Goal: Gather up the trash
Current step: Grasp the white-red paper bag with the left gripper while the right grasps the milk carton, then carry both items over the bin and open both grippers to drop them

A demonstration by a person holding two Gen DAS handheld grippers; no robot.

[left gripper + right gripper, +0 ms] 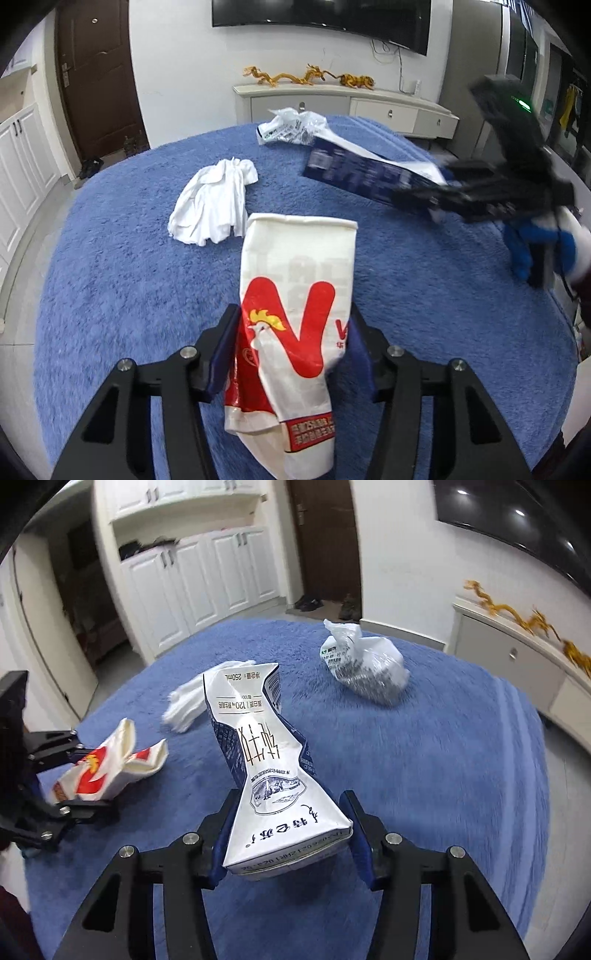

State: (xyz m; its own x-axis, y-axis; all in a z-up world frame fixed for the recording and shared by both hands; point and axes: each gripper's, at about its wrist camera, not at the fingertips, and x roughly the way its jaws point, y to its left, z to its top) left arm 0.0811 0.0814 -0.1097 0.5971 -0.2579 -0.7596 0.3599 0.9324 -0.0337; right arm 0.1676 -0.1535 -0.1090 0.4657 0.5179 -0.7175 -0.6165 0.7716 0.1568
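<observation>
Paper bag (pixel 295 325) is clamped in the left gripper (pixel 293 350); squashed milk carton (pixel 273 775) is clamped in the right gripper (pixel 286 834), both lifted off the blue cloth (pixel 443 775) for disposal. Tissue (pixel 214 206) and plastic bag (pixel 365 668) remain there.

Both wrist views are evenly and brightly lit from overhead, with ceiling lights mirrored as white spots on the dark television (pixel 517 524). Fisheye bending curves the walls and darkens the corners. Motion blur smears the right gripper (pixel 439 199) and its milk carton (pixel 369 173) in the left view, and softens the blue rug (pixel 461 757) toward its far edge.
</observation>
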